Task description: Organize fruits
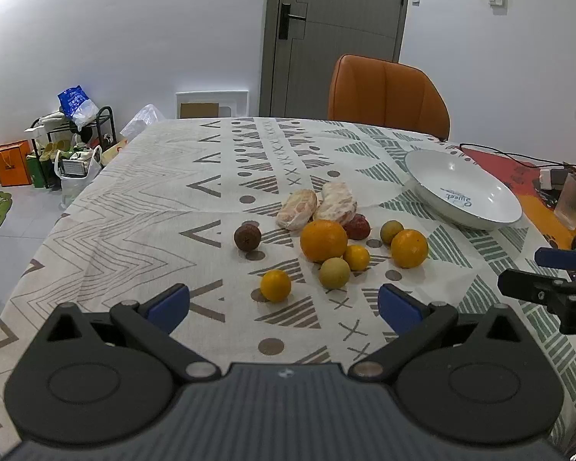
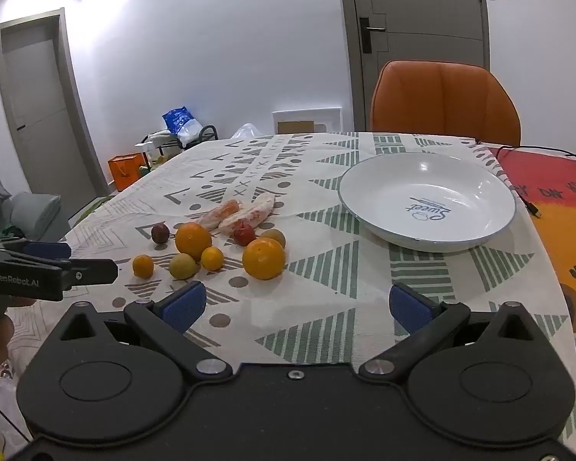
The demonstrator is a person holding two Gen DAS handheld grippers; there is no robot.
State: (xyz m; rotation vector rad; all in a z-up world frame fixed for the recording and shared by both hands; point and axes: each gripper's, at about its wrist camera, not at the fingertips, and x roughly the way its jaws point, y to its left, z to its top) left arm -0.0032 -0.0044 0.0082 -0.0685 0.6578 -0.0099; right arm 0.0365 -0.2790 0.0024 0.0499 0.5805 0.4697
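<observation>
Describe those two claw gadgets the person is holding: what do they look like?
Both match: the left claw and right claw have black plastic bodies with round hubs, hinged black arms and blue fingertip pads. White "GeeRobot.AI" lettering marks the left one's side.

Bare tablecloth [image 2: 326, 276] lies between fruits [image 2: 211, 246] and bowl [image 2: 426, 199] — nothing blocks passage.

Right gripper [image 2: 295, 307] is hovering over the patterned tablecloth [image 2: 326, 269], blue pads spread wide with only cloth between them. White bowl [image 2: 364, 176] is sitting empty at right, well apart from the fruit. Two large oranges [image 2: 264, 258], three small yellow and green fruits [image 2: 212, 258], a red fruit [image 2: 244, 233], a dark round fruit [image 2: 160, 232] and two peeled segments [image 2: 249, 213] are lying clustered at centre-left. Left gripper [image 2: 73, 259] is reaching in from the left edge. Orange chair [image 2: 445, 100] is standing behind the table.
</observation>
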